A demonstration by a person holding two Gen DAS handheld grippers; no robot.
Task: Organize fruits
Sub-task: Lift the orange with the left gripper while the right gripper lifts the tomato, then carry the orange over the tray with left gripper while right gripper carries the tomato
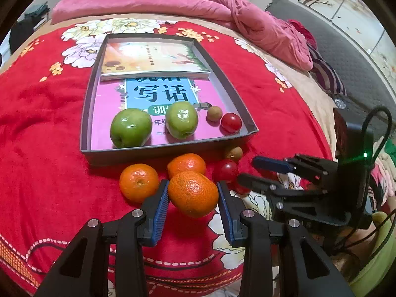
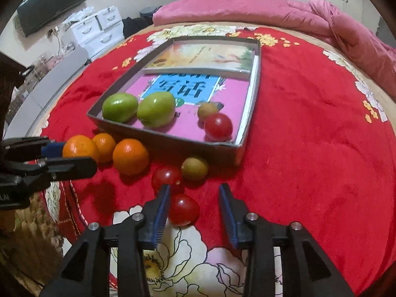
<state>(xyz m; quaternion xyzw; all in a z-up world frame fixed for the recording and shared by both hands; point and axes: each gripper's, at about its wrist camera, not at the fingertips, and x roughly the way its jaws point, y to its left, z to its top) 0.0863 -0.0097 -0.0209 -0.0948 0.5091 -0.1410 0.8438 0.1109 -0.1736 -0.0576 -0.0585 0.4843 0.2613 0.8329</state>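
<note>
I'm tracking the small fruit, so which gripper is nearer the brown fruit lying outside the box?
Right. The right gripper sits just short of the brown fruit, past a tomato. The left gripper, clamping an orange, is farther off.

Left tool (image 1: 193, 193) clamped, angled down; right tool (image 2: 194, 199) angled down, parted.

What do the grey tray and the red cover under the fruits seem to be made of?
Grey tray: probably cardboard with a matte finish; its walls are thin, flat and folded at the corners.
Red cover: a soft plush fabric, likely fleece; it looks fuzzy, lies in wrinkles and has printed flowers.
</note>
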